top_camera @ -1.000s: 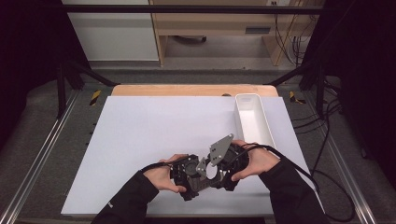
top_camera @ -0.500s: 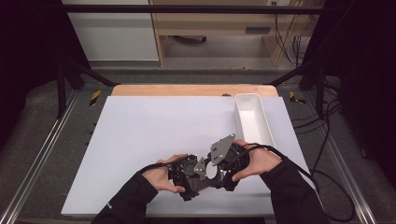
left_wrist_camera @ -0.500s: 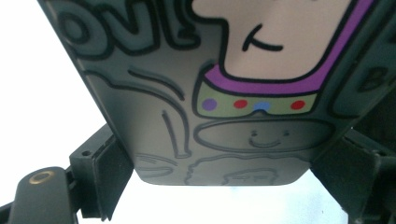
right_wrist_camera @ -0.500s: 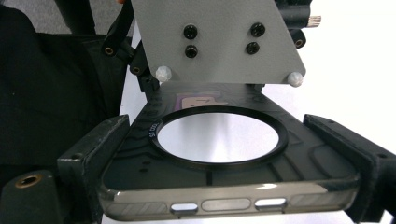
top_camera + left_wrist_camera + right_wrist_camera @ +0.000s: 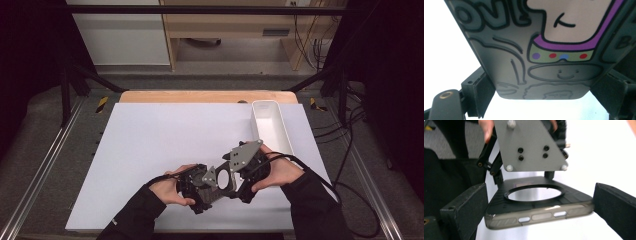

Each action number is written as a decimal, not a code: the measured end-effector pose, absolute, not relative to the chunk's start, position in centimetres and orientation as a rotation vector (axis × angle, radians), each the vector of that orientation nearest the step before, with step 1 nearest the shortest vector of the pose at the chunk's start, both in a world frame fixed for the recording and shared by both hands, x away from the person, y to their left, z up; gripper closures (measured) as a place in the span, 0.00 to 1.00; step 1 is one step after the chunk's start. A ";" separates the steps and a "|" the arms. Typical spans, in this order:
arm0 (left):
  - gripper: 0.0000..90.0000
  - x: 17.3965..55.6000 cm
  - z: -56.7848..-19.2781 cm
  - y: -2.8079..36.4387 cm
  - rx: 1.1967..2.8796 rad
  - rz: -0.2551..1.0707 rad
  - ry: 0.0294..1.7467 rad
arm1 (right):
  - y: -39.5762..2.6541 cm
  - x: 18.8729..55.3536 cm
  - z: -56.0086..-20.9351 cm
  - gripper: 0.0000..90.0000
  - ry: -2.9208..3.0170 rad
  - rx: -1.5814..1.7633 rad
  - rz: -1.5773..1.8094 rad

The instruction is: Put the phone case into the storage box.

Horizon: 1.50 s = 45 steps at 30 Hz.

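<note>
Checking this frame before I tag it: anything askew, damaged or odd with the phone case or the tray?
Nothing stands out. The phone case sits between the left gripper jaws, held level above the table, with no crack visible. The right gripper jaws flank its other end without touching. The white tray lies straight at the table's far right.

Both hands low on white table, left gripper and right gripper close together, dark ringed phone case between them. White tray behind, right.
</note>
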<state>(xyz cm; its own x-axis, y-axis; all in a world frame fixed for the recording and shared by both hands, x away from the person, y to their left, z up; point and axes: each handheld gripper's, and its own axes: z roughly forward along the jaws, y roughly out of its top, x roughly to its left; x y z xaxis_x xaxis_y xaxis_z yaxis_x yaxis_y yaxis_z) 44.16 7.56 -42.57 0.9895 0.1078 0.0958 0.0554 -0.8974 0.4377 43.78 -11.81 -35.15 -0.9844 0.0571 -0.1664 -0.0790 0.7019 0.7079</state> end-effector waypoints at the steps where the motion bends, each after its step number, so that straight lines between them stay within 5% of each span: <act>1: 0.13 44.1 -42.5 7.7 2.683 0.157 0.115 | -12.0 43.8 -35.0 0.02 2.721 -0.016 1.170; 45: 0.13 44.0 -42.2 9.4 2.455 0.082 0.113 | -14.5 43.5 -38.2 0.03 2.594 0.095 1.524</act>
